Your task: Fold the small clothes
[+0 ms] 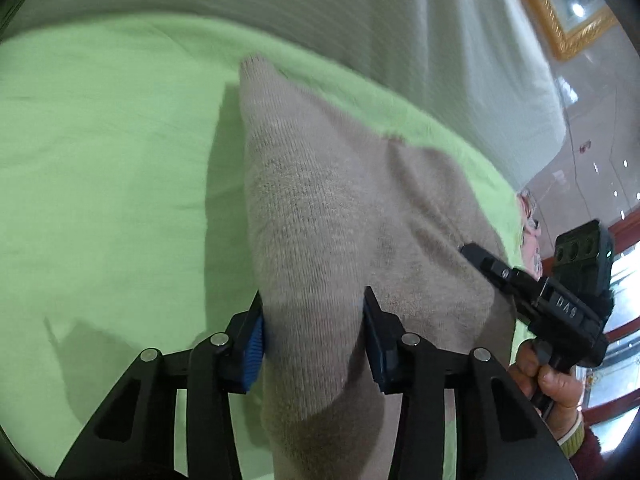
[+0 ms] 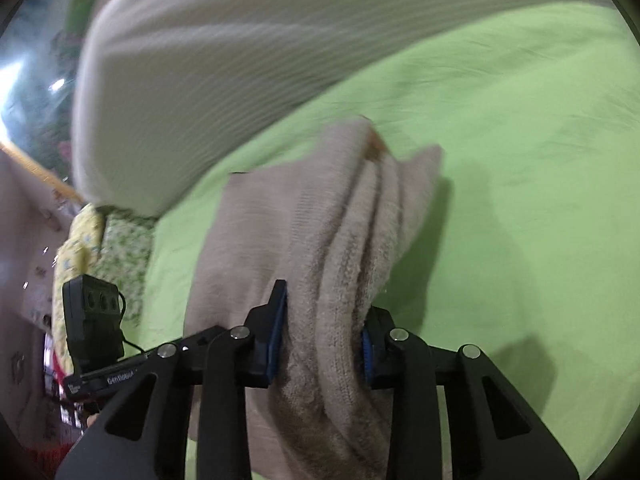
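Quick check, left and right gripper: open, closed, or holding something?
Left gripper: jaws closed on the beige knit garment.
Right gripper: jaws closed on a bunched fold of the same garment.

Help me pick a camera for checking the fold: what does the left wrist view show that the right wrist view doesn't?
Only the left wrist view shows a gold picture frame and the hand holding the right gripper.

Only the right wrist view shows a flowered yellow cloth and the garment's bunched folds.

Both show the beige knit garment on the green sheet, a white ribbed cloth behind, and pads pressing the knit.
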The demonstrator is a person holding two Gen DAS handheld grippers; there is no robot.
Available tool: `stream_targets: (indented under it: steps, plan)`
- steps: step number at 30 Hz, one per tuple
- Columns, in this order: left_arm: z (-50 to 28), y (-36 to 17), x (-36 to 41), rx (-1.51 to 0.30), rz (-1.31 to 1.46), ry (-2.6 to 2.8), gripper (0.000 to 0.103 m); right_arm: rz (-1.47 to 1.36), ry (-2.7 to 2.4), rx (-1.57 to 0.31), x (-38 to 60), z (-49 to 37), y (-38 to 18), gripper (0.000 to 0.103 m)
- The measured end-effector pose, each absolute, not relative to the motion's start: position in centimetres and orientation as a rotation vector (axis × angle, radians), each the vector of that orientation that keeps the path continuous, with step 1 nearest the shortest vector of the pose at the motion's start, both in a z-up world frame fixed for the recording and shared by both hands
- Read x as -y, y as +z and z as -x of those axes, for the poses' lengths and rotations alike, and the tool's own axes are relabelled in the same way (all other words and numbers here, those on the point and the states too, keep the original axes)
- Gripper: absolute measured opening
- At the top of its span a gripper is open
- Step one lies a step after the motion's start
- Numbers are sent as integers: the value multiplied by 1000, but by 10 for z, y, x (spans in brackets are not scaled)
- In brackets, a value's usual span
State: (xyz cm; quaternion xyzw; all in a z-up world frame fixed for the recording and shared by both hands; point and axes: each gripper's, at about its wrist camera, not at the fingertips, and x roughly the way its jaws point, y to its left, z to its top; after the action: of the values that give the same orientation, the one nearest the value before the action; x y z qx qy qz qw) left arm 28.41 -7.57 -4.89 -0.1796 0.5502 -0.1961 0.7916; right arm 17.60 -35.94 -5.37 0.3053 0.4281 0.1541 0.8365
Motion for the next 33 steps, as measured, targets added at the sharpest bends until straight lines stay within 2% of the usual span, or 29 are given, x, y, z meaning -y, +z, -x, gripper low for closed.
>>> stream_targets:
  steps: [9,14,18,22,24,25,31,33]
  plan:
    - [-228,-6,-22,-1074,339,-314,42,-624,529,-870,266,-176,-35,32]
    - [-202,-39,-54,-1112,330,-262,42,-583,568,-928,230,-185,-54,32]
    - [-193,-67,-50,-1147,289,-244,43,-511,506,-999,220,-185,-85,32]
    - [-189,-65,-50,-1144,282,-231,52,-557,483,-1013,232,-187,-93,38]
    - [-185,-64,-52,-1148,274,-222,53,-554,470,-1017,235,-187,-89,45]
    - [-181,-63,-58,-1151,276,-215,58,-541,450,-1016,236,-185,-84,46]
    - [-163,-54,-64,-1166,291,-183,68,-540,381,-969,258,-156,-59,46]
    - [-154,-52,-66,-1169,293,-173,68,-540,361,-947,263,-143,-52,46]
